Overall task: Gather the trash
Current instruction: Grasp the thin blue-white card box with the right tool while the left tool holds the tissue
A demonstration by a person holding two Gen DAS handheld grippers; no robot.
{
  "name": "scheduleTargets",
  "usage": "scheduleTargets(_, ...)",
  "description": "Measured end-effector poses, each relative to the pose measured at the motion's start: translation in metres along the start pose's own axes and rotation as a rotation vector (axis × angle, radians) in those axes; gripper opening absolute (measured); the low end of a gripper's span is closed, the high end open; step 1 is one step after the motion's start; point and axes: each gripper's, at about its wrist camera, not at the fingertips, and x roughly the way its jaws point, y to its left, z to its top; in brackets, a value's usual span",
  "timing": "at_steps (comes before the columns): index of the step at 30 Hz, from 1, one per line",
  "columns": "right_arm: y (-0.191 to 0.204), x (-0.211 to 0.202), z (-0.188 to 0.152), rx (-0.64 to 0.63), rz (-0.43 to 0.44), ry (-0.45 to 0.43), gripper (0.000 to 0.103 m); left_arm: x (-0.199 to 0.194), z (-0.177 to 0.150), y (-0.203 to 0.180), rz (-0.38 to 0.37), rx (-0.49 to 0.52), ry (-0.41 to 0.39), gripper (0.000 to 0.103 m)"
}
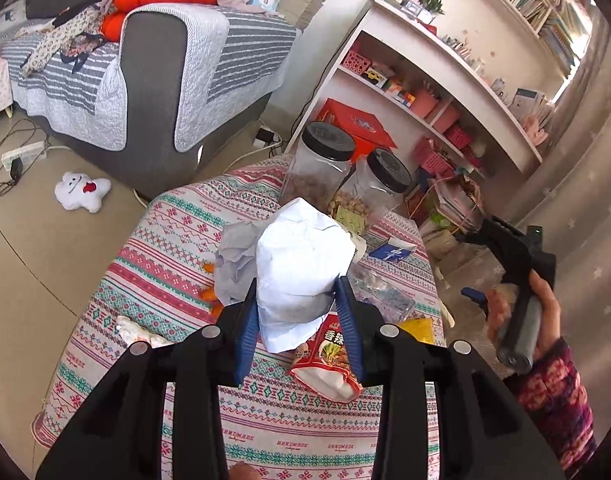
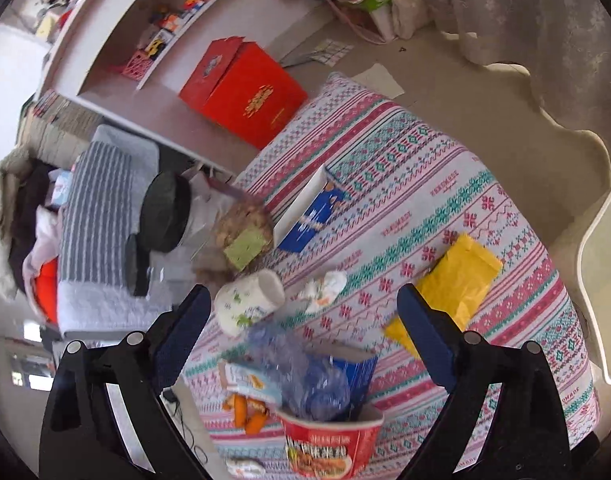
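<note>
My left gripper (image 1: 299, 308) is shut on a crumpled white paper bag (image 1: 301, 264) and holds it above the patterned tablecloth (image 1: 177, 240). Under it lie a red snack packet (image 1: 325, 360), grey crumpled paper (image 1: 235, 256) and orange peel (image 1: 209, 294). My right gripper (image 2: 301, 320) is open and empty above the table; it also shows in the left wrist view (image 1: 513, 280) at the right. Below it are a red noodle cup (image 2: 329, 440) stuffed with a blue wrapper, a paper cup (image 2: 247, 300) on its side, a yellow bag (image 2: 453, 284) and a blue box (image 2: 313, 212).
Two clear jars with black lids (image 1: 325, 160) stand at the table's far edge. A red gift box (image 2: 245, 92) sits on the floor by white shelves (image 1: 445, 64). A grey striped sofa (image 1: 145, 80) is at the left, with a plush toy (image 1: 81, 190) and power strip on the floor.
</note>
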Motion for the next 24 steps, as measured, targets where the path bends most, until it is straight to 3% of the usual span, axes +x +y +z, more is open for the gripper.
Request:
scheduleTargets(4,-0.003,0.06,0.026,0.117,-0.008,0.063,0.083,-0.012,-0.003,0.0,0.042,0.068,-0.041,0.037)
scheduleTargets(9,0.005,0.103,0.038,0.145,-0.066,0.042,0.077,-0.015,-0.005,0.011,0.064,0.072,-0.048,0.037)
scheduleTargets(11,0.003,0.118,0.038,0.15,-0.109,0.045,0.068,-0.016,-0.005,0.013,0.065,0.072,-0.05,0.037)
scheduleTargets(13,-0.002,0.131,0.038,0.161,-0.095,0.065,0.062,-0.015,-0.006,0.015,0.07,0.077,-0.046,0.037)
scheduleTargets(16,-0.001,0.13,0.037,0.137,-0.027,0.033,0.047,-0.011,-0.01,0.018,0.088,0.081,-0.033,0.037)
scheduleTargets(17,0.004,0.126,0.036,0.102,-0.014,0.028,0.032,-0.01,-0.01,0.02,0.093,0.075,-0.03,0.037)
scheduleTargets(20,0.017,0.114,0.034,0.021,-0.064,0.012,0.012,-0.011,-0.009,0.024,0.091,0.051,-0.027,0.037)
scheduleTargets(24,0.017,0.09,0.031,-0.037,-0.042,-0.014,0.007,-0.01,-0.01,0.023,0.098,0.057,-0.024,0.037)
